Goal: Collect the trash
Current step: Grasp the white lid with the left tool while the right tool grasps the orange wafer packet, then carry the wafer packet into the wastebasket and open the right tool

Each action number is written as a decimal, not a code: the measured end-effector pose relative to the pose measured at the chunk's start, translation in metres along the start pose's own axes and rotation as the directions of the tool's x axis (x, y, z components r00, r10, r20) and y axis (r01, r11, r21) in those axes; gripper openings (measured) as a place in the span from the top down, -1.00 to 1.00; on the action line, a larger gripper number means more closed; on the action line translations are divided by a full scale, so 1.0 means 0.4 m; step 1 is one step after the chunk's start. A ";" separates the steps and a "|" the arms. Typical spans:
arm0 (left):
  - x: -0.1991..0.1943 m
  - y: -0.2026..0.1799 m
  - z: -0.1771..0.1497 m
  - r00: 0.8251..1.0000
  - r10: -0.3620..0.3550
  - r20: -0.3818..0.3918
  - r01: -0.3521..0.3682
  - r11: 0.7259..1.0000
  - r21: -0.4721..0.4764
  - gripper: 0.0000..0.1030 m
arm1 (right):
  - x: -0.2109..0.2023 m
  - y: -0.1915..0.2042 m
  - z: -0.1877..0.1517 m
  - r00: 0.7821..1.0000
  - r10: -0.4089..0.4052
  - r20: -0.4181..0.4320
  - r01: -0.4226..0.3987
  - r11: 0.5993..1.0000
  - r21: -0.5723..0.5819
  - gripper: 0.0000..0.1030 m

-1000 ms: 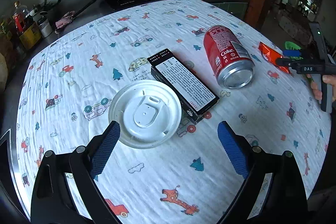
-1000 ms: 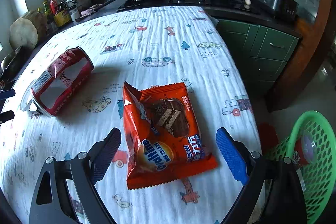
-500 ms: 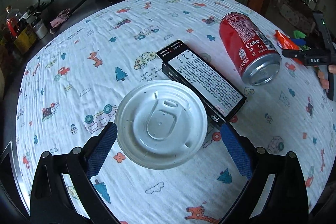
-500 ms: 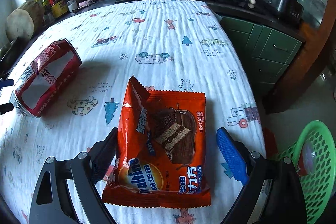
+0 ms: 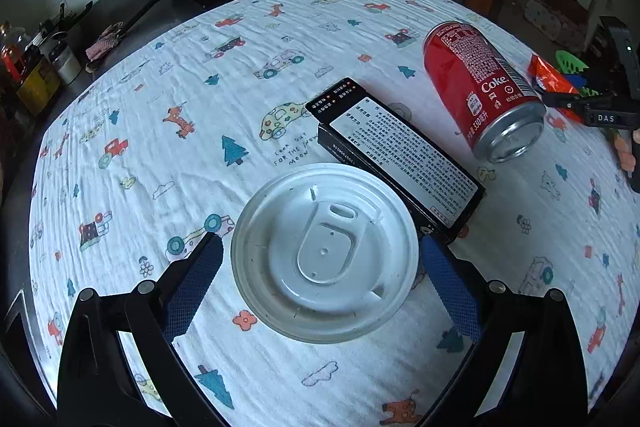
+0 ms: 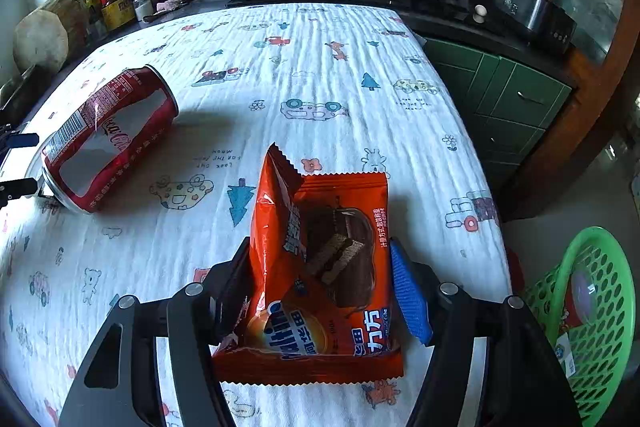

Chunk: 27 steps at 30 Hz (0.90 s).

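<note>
Your right gripper (image 6: pixel 320 291) has its jaws closing on the orange snack wrapper (image 6: pixel 320 267), which is buckling between them on the tabletop (image 6: pixel 320 75). Your left gripper (image 5: pixel 320 275), jaws open, straddles the white lid (image 5: pixel 324 251). Next, lift the wrapper toward the green basket (image 6: pixel 592 307).
</note>
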<state>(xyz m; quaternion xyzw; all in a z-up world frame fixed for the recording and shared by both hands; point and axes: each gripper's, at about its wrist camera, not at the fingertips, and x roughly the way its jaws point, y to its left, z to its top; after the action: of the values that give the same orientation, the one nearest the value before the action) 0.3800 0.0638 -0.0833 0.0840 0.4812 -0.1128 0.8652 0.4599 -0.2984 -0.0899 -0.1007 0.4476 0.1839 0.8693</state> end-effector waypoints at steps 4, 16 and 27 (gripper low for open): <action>0.008 0.008 -0.005 0.999 -0.028 -0.018 0.028 1.000 0.009 -0.90 | -0.015 0.003 -0.012 1.000 0.005 0.006 -0.006 1.000 0.008 -0.22; 0.034 0.011 -0.001 0.999 -0.038 -0.024 0.039 0.999 0.025 -0.90 | -0.072 0.009 -0.045 1.000 0.015 0.028 -0.015 1.000 0.022 -0.21; 0.044 0.010 -0.006 0.997 -0.075 -0.008 0.075 0.997 0.002 -0.80 | -0.142 0.002 -0.090 0.999 0.011 0.053 -0.014 0.999 0.051 -0.21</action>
<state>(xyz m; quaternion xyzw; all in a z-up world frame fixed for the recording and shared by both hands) 0.3881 0.0662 -0.0993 0.0673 0.4874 -0.1454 0.8584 0.4027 -0.3229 -0.0646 -0.0708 0.4297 0.1803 0.8820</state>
